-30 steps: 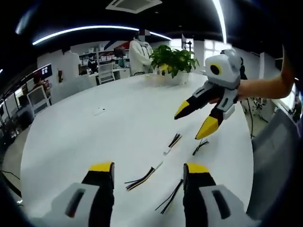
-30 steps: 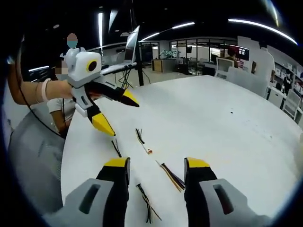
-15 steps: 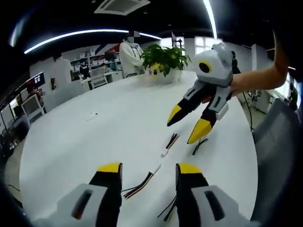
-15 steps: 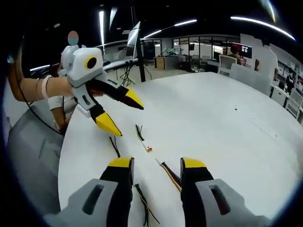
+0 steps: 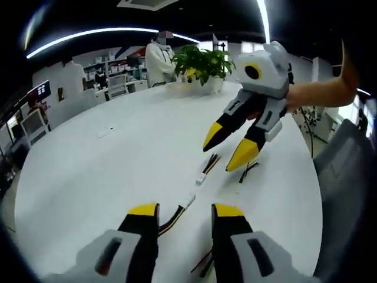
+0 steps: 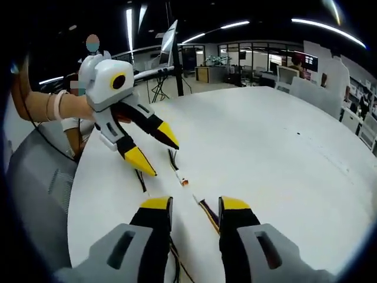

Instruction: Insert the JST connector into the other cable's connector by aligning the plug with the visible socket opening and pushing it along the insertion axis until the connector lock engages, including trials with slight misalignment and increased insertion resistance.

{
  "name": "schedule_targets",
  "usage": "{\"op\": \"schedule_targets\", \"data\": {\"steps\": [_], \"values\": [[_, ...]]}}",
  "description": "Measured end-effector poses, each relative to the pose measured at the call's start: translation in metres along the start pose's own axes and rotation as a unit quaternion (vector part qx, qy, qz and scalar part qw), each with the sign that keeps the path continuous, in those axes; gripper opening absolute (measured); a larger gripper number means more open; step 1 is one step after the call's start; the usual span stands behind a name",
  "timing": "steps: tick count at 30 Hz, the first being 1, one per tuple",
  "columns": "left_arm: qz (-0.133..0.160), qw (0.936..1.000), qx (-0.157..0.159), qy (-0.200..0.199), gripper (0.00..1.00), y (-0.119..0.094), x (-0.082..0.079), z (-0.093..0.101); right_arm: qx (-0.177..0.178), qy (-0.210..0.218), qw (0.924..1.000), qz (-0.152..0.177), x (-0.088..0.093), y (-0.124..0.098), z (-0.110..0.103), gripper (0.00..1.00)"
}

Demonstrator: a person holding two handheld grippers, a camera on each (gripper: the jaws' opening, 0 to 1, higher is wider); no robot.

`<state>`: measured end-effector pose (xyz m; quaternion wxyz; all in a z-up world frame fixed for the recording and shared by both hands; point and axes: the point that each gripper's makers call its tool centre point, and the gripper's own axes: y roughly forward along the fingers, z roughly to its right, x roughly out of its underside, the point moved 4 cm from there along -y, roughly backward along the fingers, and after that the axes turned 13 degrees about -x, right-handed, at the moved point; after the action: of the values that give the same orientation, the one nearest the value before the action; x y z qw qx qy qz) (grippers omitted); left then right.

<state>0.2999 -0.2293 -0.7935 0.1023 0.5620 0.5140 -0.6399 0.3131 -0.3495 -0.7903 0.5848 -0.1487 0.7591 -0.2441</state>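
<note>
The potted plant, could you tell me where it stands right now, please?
In the left gripper view the potted plant stands at the far edge of the white table, just left of the right gripper and beside a standing person.

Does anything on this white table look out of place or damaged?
Nothing stands out. The wire bundles lie loose on the table, unconnected, with both claws hovering open above them: left claw, right claw.
</note>
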Motion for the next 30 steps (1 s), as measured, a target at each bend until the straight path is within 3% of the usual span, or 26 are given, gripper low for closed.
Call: {"op": "schedule_targets", "data": {"steps": [5,17,22,30], "values": [[0.001,0.9999,0.011,0.0,0.23,0.004,0.0,0.004,0.003,-0.019,0.9996,-0.023,0.005,0.004,0.006,0.23],[-0.002,0.9999,0.015,0.005,0.23,0.012,0.004,0.002,-0.011,-0.02,0.9992,-0.034,0.011,0.009,0.01,0.18],[-0.005,0.9997,0.02,0.015,0.16,0.015,0.007,0.0,-0.016,-0.029,0.9986,-0.041,0.011,0.012,0.012,0.16],[-0.005,0.9995,0.023,0.022,0.14,0.017,0.008,-0.001,-0.026,-0.039,0.9976,-0.05,0.013,0.016,0.012,0.1]]}}
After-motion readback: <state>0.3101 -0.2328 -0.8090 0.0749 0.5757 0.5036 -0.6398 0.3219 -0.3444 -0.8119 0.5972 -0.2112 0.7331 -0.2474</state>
